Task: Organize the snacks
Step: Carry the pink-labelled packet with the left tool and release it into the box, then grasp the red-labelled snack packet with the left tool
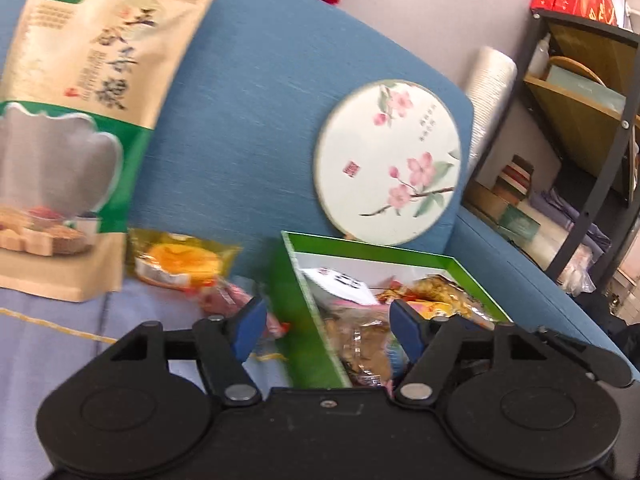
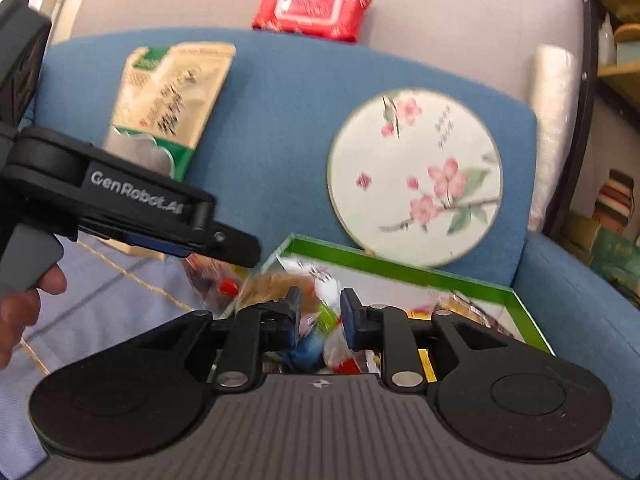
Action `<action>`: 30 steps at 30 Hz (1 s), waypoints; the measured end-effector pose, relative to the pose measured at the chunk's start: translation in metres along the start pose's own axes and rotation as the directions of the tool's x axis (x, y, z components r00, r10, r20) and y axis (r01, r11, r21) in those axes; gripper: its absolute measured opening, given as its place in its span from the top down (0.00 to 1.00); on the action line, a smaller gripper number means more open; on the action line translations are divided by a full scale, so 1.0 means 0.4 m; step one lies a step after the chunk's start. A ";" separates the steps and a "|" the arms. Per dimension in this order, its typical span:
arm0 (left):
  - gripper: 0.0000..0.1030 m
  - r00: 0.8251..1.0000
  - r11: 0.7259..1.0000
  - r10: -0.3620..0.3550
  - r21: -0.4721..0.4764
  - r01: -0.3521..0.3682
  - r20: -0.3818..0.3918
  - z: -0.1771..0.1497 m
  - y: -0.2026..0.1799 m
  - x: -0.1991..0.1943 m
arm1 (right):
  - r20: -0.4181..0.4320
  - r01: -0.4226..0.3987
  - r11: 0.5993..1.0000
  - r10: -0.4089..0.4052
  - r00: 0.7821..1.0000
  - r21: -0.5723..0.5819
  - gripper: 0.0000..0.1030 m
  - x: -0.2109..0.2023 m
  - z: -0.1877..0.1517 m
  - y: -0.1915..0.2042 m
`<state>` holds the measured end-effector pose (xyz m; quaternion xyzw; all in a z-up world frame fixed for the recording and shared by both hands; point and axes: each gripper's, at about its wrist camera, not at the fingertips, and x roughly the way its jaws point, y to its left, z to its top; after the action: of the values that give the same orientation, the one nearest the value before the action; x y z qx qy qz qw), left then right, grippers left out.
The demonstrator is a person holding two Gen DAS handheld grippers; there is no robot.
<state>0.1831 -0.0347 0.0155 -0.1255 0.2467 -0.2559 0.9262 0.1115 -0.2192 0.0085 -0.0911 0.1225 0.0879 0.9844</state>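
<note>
Green-walled box (image 1: 297, 312) brims with crinkly snack packets (image 1: 362, 334); left gripper (image 1: 325, 322) gapes wide and empty, right gripper (image 2: 320, 320) stands narrowly parted, holding nothing.

Snacks (image 1: 372, 320) in box (image 1: 296, 308); fan (image 1: 388, 160) behind; pouch (image 1: 76, 128) left.

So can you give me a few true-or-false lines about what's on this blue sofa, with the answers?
1. The round white fan painted with pink blossoms leans against the blue sofa backrest. True.
2. The green-edged cardboard box is empty. False: wrapped snacks lie in it.
3. The red plastic wipes pack sits atop the backrest. True.
4. The left gripper is clamped shut. False: its jaws stand wide apart, nothing between the pads.
5. The tall beige-and-green snack pouch lies inside the box. False: it stands against the backrest, left of it.
</note>
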 end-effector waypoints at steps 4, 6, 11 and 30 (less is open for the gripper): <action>0.00 0.999 0.999 0.033 0.003 -0.033 -0.020 -0.004 0.023 -0.015 | -0.022 -0.049 0.999 0.049 0.999 0.009 0.70 0.017 -0.005 0.009; 0.00 0.999 0.999 0.042 -0.003 -0.042 -0.030 -0.013 0.031 -0.020 | -0.057 -0.057 0.998 0.059 0.997 0.026 0.70 0.040 -0.013 0.010; 0.00 0.997 0.998 0.061 -0.008 -0.061 -0.052 -0.026 0.045 -0.027 | -0.086 -0.050 0.998 0.054 0.995 0.048 0.65 0.047 -0.017 0.012; 0.14 0.965 0.931 0.123 -0.310 -0.193 -0.230 0.060 0.179 0.217 | -0.037 -0.095 0.985 0.101 0.994 0.142 0.25 0.005 0.009 -0.007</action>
<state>0.2899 -0.0185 -0.0241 -0.2311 0.3904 -0.1470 0.8790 0.1148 -0.2211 0.0117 -0.0175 0.1544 0.1252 0.9799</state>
